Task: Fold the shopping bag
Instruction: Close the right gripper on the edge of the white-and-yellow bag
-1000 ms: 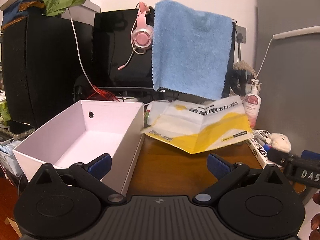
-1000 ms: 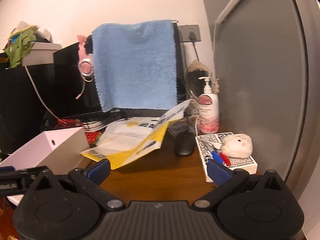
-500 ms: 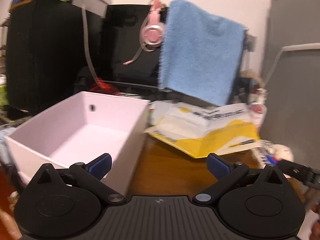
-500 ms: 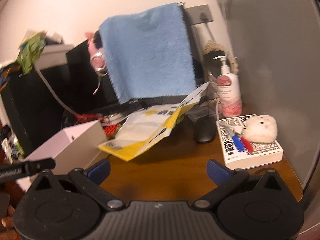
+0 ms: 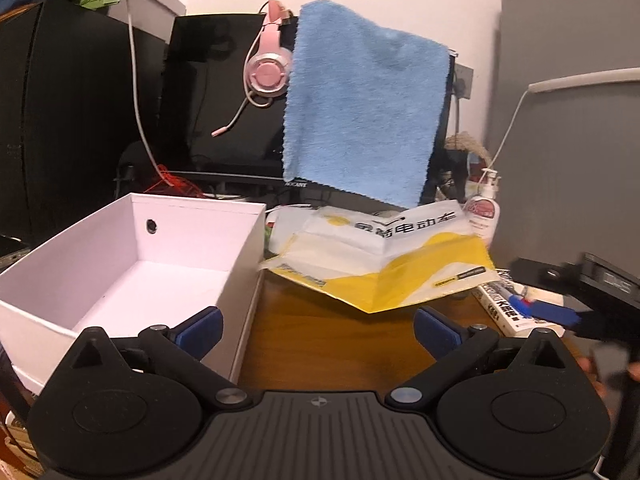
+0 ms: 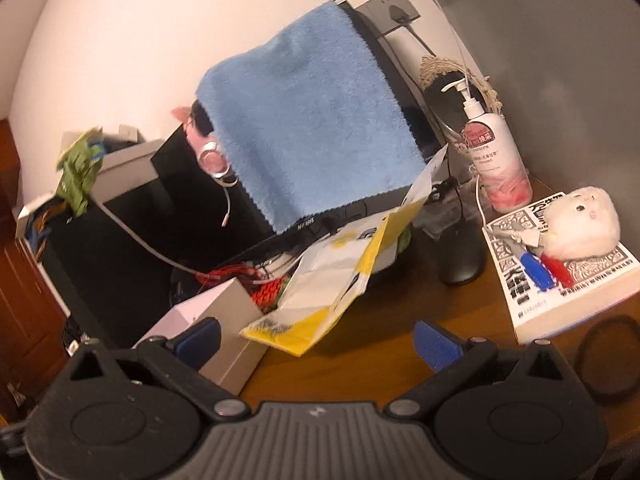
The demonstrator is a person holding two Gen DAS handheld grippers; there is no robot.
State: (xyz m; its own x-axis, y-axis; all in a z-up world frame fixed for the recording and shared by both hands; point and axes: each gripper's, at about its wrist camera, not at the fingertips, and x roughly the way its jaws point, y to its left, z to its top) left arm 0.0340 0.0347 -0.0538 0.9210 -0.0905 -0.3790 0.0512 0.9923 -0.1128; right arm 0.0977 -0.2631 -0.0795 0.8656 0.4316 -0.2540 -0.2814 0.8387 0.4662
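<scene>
Crumpled yellow-and-white plastic shopping bag (image 5: 380,258) sits mid-frame on the brown wooden desk (image 5: 320,340), just right of the open white cardboard box (image 5: 132,264) (blue fluffy towel (image 5: 360,100) hangs above it). Left gripper (image 5: 316,326) and right gripper (image 6: 316,338) are both spread wide, empty, at the bottom of frame.

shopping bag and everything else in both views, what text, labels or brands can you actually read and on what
"电动车": large dark characters on the shopping bag; the characters before them are unclear.
"DAS": partial lettering on the right gripper, blurred.
"watsons": small print on the pump bottle, barely legible; its red label is too blurred to read.
Book cover and spine: large Chinese characters, too distorted to read.
Monitor bezel logo: too small to read.
</scene>
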